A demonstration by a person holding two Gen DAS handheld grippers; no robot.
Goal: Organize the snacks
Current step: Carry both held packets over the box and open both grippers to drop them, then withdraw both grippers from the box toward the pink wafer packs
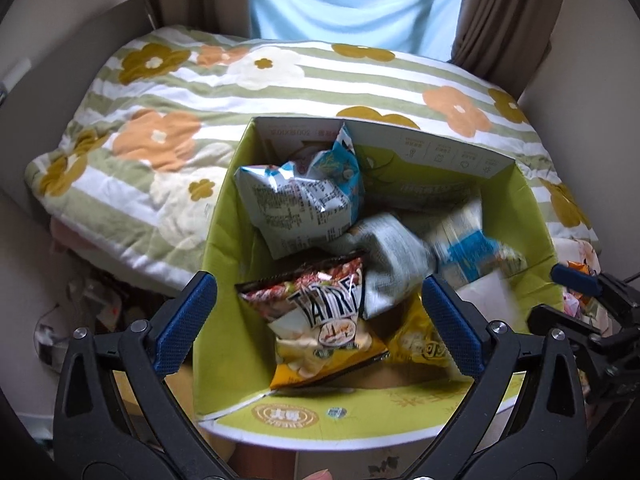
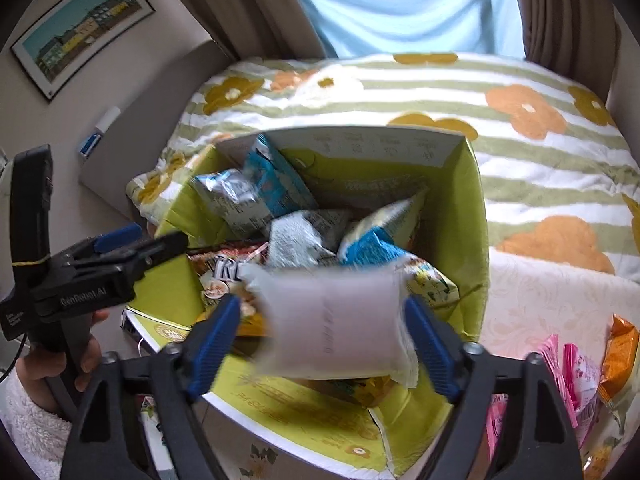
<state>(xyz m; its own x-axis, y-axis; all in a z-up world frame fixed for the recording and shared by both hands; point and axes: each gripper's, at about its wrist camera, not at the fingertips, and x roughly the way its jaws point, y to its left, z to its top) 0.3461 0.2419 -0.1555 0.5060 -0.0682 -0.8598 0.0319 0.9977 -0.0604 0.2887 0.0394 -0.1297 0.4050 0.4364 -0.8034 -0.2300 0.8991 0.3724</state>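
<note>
Two grippers hang over the lime-green cardboard box: left gripper wide, empty; right gripper spread, blurred white plastic packet loose between its pads. Let it drop centrally, clear of rim.

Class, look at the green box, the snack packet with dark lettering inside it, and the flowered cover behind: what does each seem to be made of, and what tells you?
Green box: likely printed cardboard, matte, with creased flaps and a pale cut edge.
Snack packet: probably glossy plastic or foil film, crinkled with a crimped seal.
Flowered cover: soft quilted fabric, matte and puffy.
</note>
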